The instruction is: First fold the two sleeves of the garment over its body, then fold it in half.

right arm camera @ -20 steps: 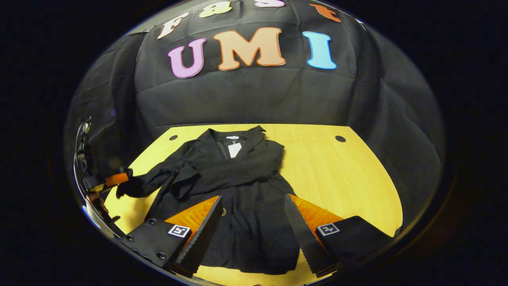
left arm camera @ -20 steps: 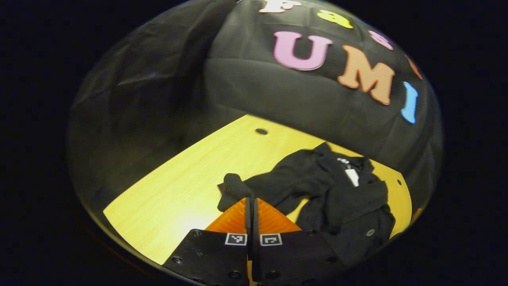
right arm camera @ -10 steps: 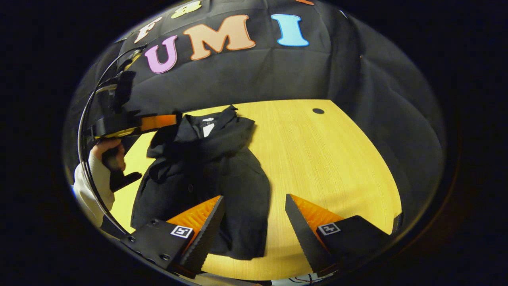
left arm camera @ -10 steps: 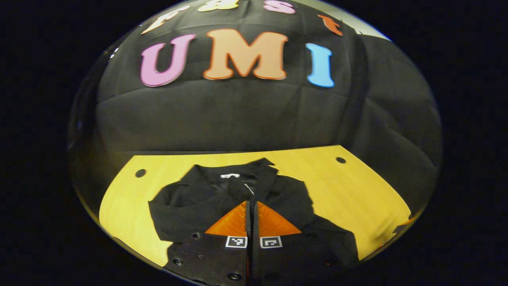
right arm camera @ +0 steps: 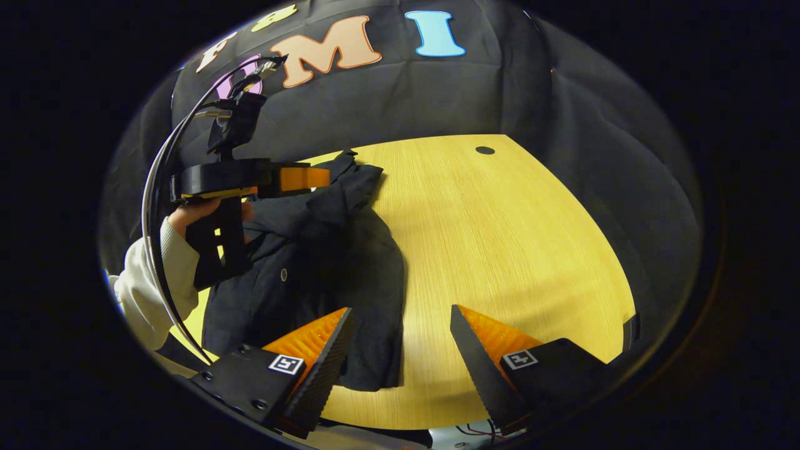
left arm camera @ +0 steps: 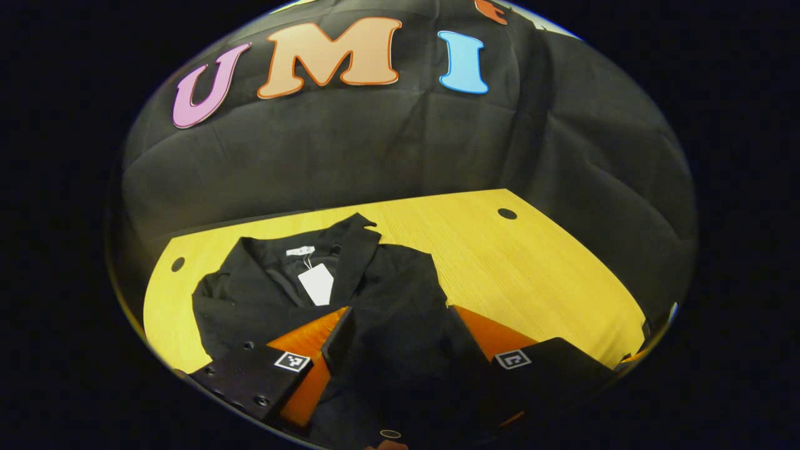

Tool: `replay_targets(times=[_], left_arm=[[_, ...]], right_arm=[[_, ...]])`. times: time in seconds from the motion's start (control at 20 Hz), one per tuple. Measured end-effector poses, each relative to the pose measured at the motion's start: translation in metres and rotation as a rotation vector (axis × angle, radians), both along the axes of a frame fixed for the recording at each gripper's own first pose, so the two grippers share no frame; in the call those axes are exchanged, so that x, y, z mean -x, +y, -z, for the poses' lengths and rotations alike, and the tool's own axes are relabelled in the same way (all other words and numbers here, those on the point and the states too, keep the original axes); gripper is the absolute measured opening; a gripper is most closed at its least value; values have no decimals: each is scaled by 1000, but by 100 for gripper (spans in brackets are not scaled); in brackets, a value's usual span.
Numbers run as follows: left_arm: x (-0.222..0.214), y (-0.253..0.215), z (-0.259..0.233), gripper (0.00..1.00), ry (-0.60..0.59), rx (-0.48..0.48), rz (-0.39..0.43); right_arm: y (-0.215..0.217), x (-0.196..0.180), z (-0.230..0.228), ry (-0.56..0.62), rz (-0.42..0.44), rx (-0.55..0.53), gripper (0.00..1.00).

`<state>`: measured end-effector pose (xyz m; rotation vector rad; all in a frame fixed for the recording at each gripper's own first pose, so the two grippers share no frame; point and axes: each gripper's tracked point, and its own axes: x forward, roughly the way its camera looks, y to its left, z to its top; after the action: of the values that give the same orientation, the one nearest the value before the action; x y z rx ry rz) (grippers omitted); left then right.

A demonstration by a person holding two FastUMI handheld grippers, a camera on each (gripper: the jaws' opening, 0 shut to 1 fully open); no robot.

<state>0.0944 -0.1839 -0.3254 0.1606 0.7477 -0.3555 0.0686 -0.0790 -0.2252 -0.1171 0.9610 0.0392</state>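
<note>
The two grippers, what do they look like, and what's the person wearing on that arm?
Each gripper, the left gripper and the right gripper, has two wedge-shaped fingers on black blocks bearing small square black-and-white markers. In the right gripper view, the left gripper shows a black body, a handle below and dark cables looping off it. The sleeve is white.

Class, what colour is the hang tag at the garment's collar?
White; the hang tag shows best in the left gripper view.

Bare table [right arm camera: 512, 250] across centre and right of right gripper view, open for passage, black garment [right arm camera: 325, 262] covering left-centre, left gripper [right arm camera: 306, 178] w/ hand [right arm camera: 200, 212] above it at upper left, booth wall behind table.
</note>
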Motion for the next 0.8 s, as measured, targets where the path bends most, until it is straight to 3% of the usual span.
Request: replay_targets(times=[0.15,0.2,0.4,0.5,0.6,0.7,0.8], left_arm=[[6,18,-22,92,-46,29,-29],[10,30,-28,92,-54,30,-45],[43,103,-48,92,-67,-1,-131],[74,149,-45,92,-54,-42,-179],[113,191,-36,92,-14,-104,-225],[151,219,-26,94,37,-119,-276],[186,235,-14,94,98,-109,-340]], right_arm=[[4,1,5,11,-32,20,99],[8,2,7,18,-47,21,96],[19,12,27,68,-103,45,99],[23,20,39,100,-130,76,96],[31,28,51,125,-149,83,100],[38,32,61,146,-161,80,96],[45,35,66,161,-169,79,100]])
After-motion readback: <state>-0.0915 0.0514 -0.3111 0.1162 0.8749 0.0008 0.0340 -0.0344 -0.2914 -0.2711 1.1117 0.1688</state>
